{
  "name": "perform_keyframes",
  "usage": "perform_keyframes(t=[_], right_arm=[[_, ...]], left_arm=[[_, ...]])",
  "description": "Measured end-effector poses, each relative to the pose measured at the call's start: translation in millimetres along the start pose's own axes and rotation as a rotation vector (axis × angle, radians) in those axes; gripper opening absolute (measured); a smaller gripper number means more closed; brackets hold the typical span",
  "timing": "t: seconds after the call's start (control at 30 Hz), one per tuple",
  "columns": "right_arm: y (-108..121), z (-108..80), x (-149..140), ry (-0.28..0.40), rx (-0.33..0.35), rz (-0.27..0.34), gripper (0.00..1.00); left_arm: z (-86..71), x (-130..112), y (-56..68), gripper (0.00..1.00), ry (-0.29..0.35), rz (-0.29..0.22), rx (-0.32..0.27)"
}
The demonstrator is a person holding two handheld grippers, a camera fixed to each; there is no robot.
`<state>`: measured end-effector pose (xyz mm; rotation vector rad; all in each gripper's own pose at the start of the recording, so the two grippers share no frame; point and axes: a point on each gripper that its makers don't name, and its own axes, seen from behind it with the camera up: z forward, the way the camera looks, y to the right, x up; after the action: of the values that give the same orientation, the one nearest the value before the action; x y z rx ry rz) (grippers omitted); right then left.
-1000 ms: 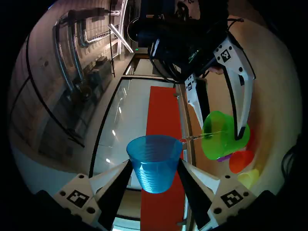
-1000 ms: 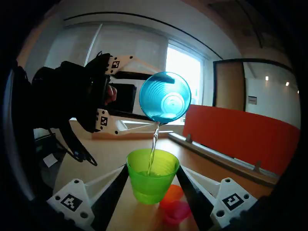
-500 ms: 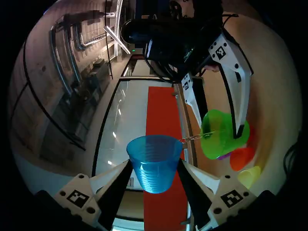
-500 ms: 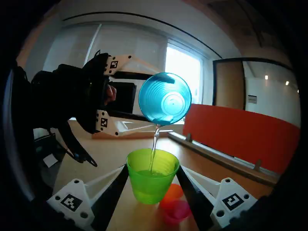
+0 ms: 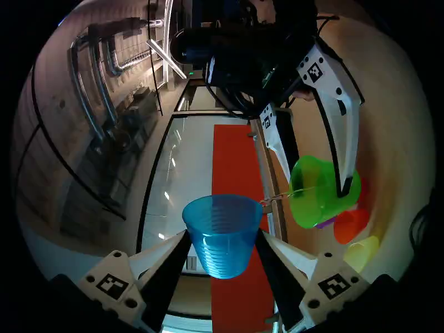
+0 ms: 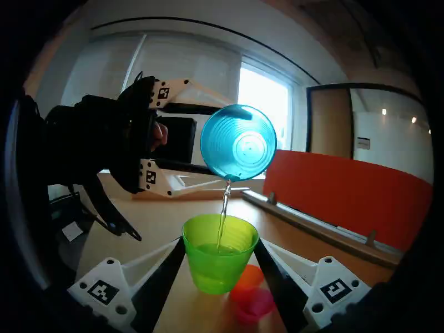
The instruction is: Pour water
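Now left tool point(image 5: 223, 233) pinches blue cup point(image 6: 238, 141) (trickling); right tool point(image 6: 221, 242) pinches green cup point(image 6: 217, 270).

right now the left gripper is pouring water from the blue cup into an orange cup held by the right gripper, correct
Not quite: the right gripper holds a green cup, not an orange one. The right gripper view shows water running from the blue cup into it.

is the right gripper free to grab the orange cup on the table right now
Probably not: the right gripper is shut on the green cup, which is catching water from the blue cup. The orange cup sits just beyond it.
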<state>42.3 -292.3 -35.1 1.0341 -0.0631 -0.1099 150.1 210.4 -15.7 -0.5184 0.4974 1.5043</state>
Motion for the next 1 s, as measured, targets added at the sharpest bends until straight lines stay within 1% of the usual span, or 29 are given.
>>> perform_keyframes(t=[0.3,0.7,0.83,1.0], right_arm=[[-0.7,-0.3,0.1,0.001,0.000,-0.001,0.91],[-0.5,-1.2,-0.5,0.001,-0.002,0.000,0.91],[-0.4,-1.8,-0.5,0.001,-0.003,0.000,0.90],[0.1,-2.5,0.5,0.002,-0.004,-0.001,0.90]], left_arm=[[-2.3,1.1,2.4,0.81,0.000,0.009,0.002],[1.0,-1.9,-2.0,0.81,0.000,0.007,0.005],[3.1,-3.1,-2.5,0.81,0.000,-0.007,0.005],[4.5,-5.4,-4.3,0.81,-0.004,-0.042,0.010]])
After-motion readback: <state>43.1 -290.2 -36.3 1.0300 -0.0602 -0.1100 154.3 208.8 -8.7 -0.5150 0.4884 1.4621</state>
